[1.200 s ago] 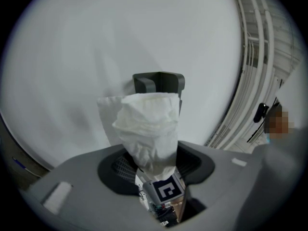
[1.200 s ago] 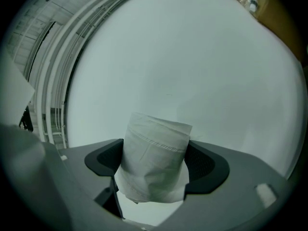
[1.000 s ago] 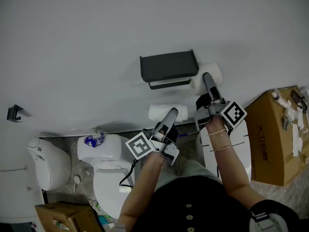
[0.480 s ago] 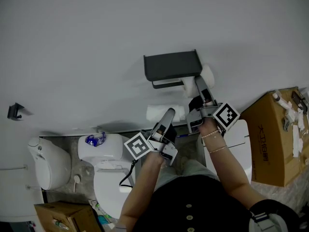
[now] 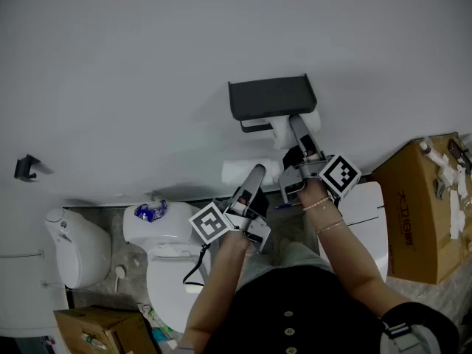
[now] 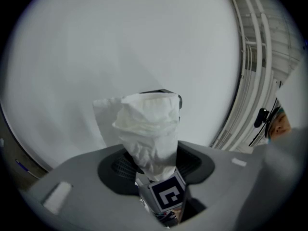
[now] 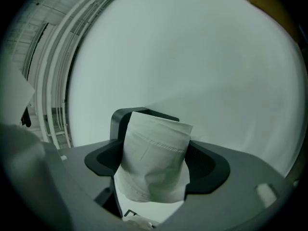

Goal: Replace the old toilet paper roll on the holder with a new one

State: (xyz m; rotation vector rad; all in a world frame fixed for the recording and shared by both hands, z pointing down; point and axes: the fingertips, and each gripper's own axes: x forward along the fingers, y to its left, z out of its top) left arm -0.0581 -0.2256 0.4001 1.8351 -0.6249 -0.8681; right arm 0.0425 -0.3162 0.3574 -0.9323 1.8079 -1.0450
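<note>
- My right gripper (image 7: pixel 155 170) has its jaws spread wide, with the pads pressing both sides of a smooth, full roll (image 7: pixel 156 143). I take this one to be the new roll.
- That roll sits at the right end of the bar (image 5: pixel 257 126) under the dark holder (image 5: pixel 269 98) on the far wall. I cannot tell whether its core is on the bar yet.
- My left gripper (image 6: pixel 151 165) is about half open and clamped on a crumpled roll (image 6: pixel 147 124), probably the old one. It hangs nearer and lower, left of the holder.
- Risk: the squeeze may flatten the new roll's core, so it would jam on the bar tip instead of sliding on.
- Risk: approaching off-axis could push paper against the bar's end and tear the outer wrap.
- Risk: if I open the right jaws before the roll is seated, it falls toward the toilet (image 5: pixel 166 227) and the floor below.
- Risk: the crumpled roll's loose paper could brush the holder if my left hand drifts right.
</note>
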